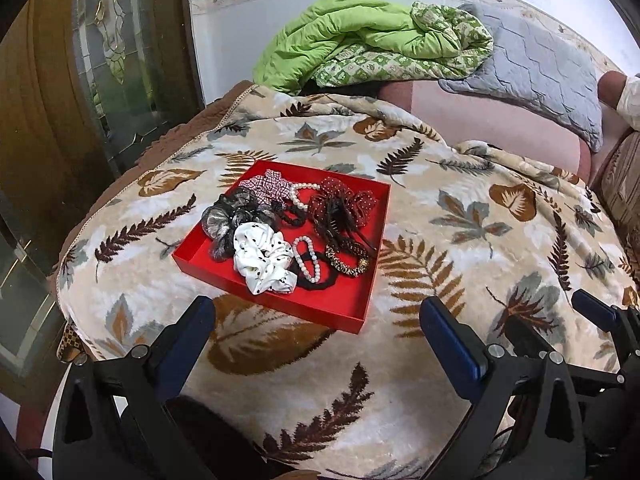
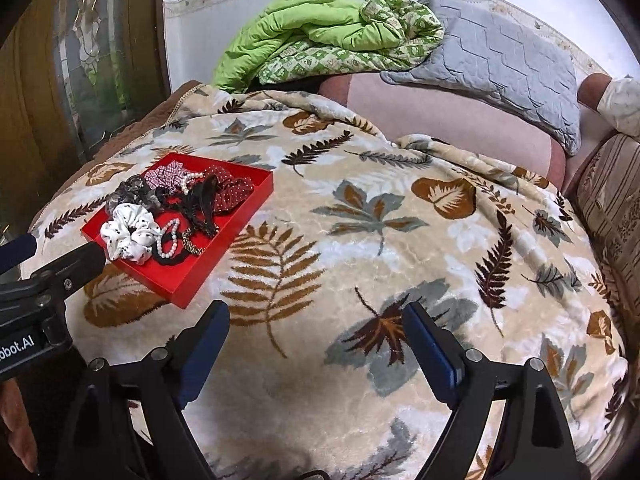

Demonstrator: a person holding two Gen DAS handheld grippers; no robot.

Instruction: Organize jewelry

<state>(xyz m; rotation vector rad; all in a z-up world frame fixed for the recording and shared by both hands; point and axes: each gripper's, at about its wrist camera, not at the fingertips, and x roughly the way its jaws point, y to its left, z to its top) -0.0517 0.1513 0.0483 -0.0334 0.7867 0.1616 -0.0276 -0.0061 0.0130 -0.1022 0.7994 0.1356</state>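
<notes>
Bed with leaf blanket (image 1: 460, 216) carries everything. Red tray (image 1: 352, 300) sits toward the bed's left edge, already holding all the pieces: white scrunchie (image 1: 260, 258), grey scrunchie (image 1: 228, 216), red dotted scrunchie (image 1: 344, 200), pearl bracelet (image 1: 306, 258), black hair ties, jumbled together. Left tool (image 1: 316, 320) spread, empty, just short of the tray's near rim. Right tool (image 2: 316, 320) spread, empty, over bare blanket. Fits sorting pending or everything gathered; can't tell which.

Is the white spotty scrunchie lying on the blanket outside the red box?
No, the white spotty scrunchie lies inside the red box, at its near side beside a pearl bracelet.
</notes>
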